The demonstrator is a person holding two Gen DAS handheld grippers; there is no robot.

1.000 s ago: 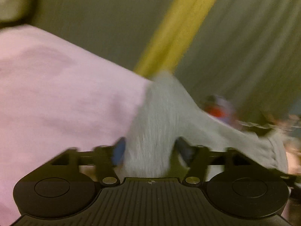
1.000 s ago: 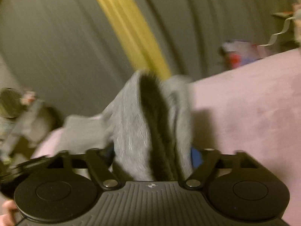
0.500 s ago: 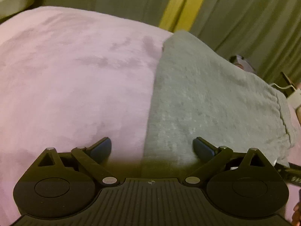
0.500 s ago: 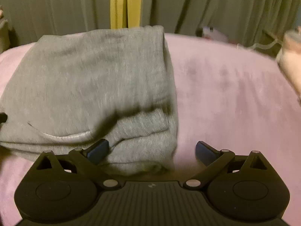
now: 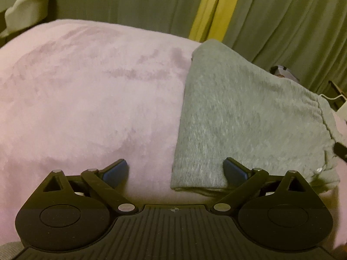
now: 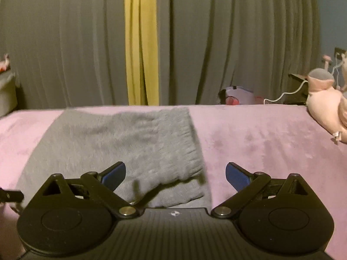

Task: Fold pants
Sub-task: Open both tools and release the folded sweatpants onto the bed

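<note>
- Pink blanket (image 5: pixel 86 99) covers the bed, with grey curtains (image 6: pixel 227 43) behind it.
- Folded grey pants (image 5: pixel 238 119) lie flat on the blanket.
- Left gripper (image 5: pixel 175 171) has its fingers wide apart, holding nothing, by the pants' near corner.
- Right gripper (image 6: pixel 175 173) is wide apart too, over the pants' near edge.
- Pink plush toy (image 6: pixel 325 104) sits on the blanket, well away from the pants.

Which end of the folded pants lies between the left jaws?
The ribbed cuff end; its right corner sits by the right blue pad. The gathered waistband end lies farther right, outside the open left gripper.
</note>
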